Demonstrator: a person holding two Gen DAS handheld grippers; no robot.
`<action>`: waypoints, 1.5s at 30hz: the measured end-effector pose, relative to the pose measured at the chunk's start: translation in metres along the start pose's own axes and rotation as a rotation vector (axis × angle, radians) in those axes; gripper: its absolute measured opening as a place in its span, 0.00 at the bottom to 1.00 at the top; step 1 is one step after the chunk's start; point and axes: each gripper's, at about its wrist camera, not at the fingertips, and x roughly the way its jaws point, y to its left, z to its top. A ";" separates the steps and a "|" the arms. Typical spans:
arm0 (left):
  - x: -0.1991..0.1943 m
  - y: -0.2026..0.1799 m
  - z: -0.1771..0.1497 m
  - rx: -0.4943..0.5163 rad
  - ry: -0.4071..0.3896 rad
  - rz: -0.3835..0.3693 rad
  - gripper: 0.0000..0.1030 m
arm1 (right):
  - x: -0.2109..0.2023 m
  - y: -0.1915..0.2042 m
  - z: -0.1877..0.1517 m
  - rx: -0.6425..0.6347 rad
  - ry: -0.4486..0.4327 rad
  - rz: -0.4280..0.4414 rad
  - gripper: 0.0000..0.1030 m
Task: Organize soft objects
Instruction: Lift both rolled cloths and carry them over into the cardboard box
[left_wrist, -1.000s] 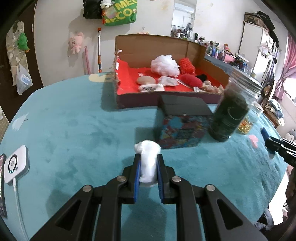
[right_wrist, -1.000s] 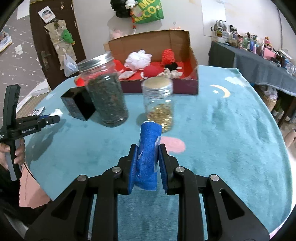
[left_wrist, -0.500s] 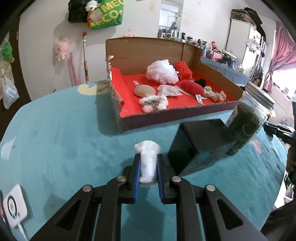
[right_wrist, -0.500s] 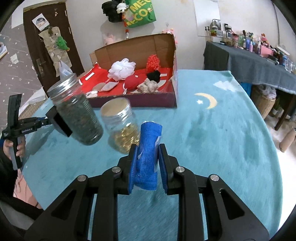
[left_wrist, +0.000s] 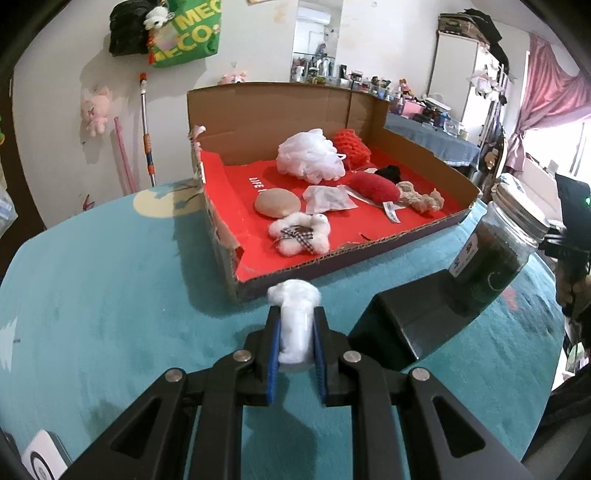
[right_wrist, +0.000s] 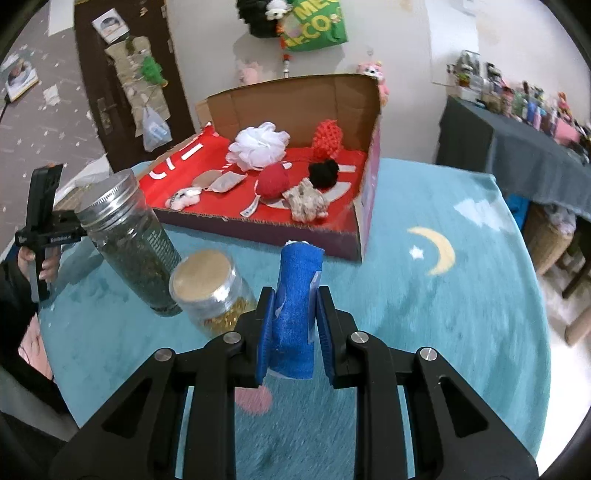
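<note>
My left gripper (left_wrist: 296, 314) is shut on a white cotton wad (left_wrist: 295, 317), held above the teal table just short of the near wall of the red-lined cardboard box (left_wrist: 413, 240). My right gripper (right_wrist: 295, 295) is shut on a rolled blue cloth (right_wrist: 295, 306), also held short of the cardboard box (right_wrist: 258, 229). Inside the box lie a white mesh puff (left_wrist: 310, 158), a red knit piece (left_wrist: 351, 147), a red pad (left_wrist: 373, 186), a black pom (right_wrist: 324, 173), a beige rope bundle (right_wrist: 306, 201) and a small white plush (left_wrist: 299, 234). The left gripper shows at the left edge of the right wrist view, in a hand (right_wrist: 44, 266).
A tall jar of dark leaves (right_wrist: 129, 243) and a shorter jar with yellow contents (right_wrist: 210, 291) stand on the teal table (right_wrist: 424, 295). A black box (left_wrist: 410, 321) sits right of my left gripper. A white device (left_wrist: 40, 458) lies at the table's near left edge.
Both grippers have moved toward the cardboard box with their loads; the box looks larger and nearer in both views. The jars and black box have shifted sideways in the pictures.
</note>
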 end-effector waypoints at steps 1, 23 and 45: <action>0.000 0.000 0.001 0.005 0.000 -0.002 0.16 | 0.001 0.001 0.003 -0.009 0.000 0.007 0.21; 0.026 -0.048 0.086 0.190 0.039 -0.135 0.16 | 0.035 0.010 0.079 -0.203 0.031 0.132 0.21; 0.135 -0.077 0.132 0.190 0.357 -0.140 0.16 | 0.149 0.039 0.125 -0.359 0.332 0.234 0.21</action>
